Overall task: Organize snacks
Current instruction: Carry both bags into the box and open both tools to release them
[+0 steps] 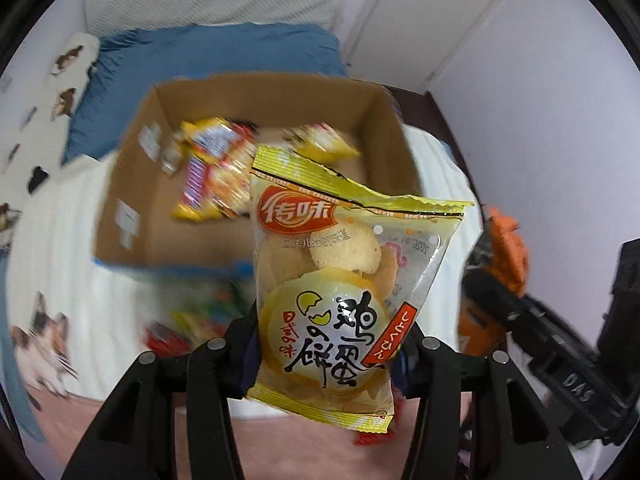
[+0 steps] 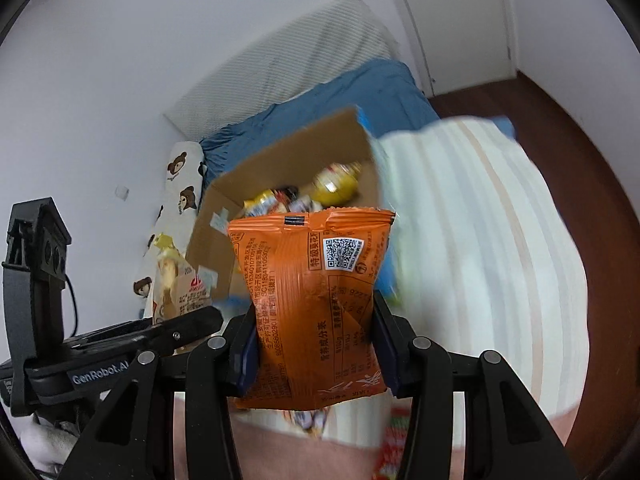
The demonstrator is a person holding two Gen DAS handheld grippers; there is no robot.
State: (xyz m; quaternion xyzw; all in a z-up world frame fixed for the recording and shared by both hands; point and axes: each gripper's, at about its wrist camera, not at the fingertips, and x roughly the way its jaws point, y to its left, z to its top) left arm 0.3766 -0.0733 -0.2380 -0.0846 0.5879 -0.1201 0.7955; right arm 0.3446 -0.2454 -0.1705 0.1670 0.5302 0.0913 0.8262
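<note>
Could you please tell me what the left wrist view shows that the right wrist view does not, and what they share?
Only the left wrist view shows the yellow cracker packet's front, clamped in the left gripper. Only the right wrist view shows the orange packet's printed back, clamped in the right gripper, plus dark wooden floor. Both show the cardboard box holding snacks on the striped bed cover.

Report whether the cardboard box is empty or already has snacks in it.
Has snacks in it. The open-topped cardboard box on the bed shows several wrapped snack packets lying on its bottom, yellow and red ones; motion blur hides their exact number.
</note>
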